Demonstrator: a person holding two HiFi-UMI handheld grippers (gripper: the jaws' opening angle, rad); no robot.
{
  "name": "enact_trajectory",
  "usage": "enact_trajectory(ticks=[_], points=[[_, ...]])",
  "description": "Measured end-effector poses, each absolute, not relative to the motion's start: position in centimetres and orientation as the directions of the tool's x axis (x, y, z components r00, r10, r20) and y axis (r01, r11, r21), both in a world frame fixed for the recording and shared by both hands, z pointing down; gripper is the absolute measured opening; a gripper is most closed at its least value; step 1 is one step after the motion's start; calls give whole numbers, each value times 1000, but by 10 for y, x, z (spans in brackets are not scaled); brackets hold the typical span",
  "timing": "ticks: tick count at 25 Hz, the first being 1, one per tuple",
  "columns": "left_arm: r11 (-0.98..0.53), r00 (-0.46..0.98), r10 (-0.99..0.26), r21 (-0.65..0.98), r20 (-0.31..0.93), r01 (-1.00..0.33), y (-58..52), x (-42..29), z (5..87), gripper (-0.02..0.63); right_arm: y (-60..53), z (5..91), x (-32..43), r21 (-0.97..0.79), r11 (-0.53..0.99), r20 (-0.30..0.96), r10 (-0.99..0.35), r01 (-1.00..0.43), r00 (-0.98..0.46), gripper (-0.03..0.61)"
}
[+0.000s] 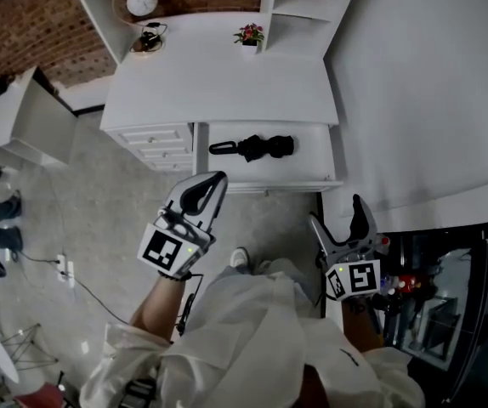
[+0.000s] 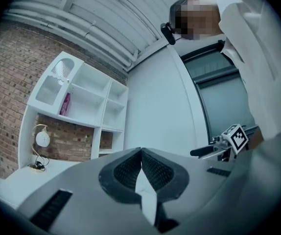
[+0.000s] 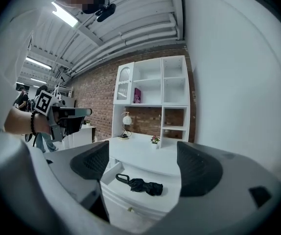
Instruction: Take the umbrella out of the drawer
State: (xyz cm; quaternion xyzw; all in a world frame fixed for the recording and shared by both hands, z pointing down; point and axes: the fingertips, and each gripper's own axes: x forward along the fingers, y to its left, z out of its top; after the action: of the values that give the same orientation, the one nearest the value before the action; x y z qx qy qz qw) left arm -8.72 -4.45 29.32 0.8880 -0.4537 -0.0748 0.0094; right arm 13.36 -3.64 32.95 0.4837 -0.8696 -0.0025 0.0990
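Reaching step: the black folded umbrella (image 1: 257,147) lies untouched in the open white drawer (image 1: 312,167).
The right tongs (image 1: 336,211), apart and empty before the drawer, should go in over it; the left tongs (image 1: 217,179) are together, empty.

No readable text or labels.

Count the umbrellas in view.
1. A folded black fabric umbrella lies in the open white drawer under the desk top, with its loop handle toward the left of the head view. The closed white drawers beside it could hide more.
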Motion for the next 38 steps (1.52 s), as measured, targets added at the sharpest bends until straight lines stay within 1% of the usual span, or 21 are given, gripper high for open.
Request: enact_trajectory(ticks=[7, 11, 17, 20, 24, 30, 35, 38], points=[[-577, 568, -817, 105, -102, -810, -89, -88, 308, 26, -87, 349, 127, 115, 579, 214, -808, -807, -549, 431], [-563, 557, -826, 95, -88, -821, -137, -84, 314, 26, -139, 361, 126, 112, 611, 227, -783, -783, -579, 431], [-537, 538, -842, 98, -19, -838, -226, -70, 341, 26, -231, 383, 120, 113, 681, 268, -722, -723, -638, 431], [-529, 534, -844, 87, 44, -844, -264, -60, 366, 26, -270, 397, 117, 135, 720, 299, -685, -681, -665, 431], [-538, 542, -825, 69, 160, -840, -308, -39, 413, 26, -308, 432, 111, 212, 792, 378, -607, -573, -699, 431], [-543, 537, -793, 67, 288, -837, -357, -17, 475, 26, -348, 495, 97, 187, 889, 501, -452, -418, -738, 431], [-562, 533, -765, 31, 362, -827, -386, -5, 520, 26, -360, 559, 83, 198, 954, 611, -299, -225, -733, 431], [-558, 540, -750, 72, 382, -826, -392, -6, 545, 26, -360, 595, 70, 190, 973, 663, -225, -130, -714, 432]])
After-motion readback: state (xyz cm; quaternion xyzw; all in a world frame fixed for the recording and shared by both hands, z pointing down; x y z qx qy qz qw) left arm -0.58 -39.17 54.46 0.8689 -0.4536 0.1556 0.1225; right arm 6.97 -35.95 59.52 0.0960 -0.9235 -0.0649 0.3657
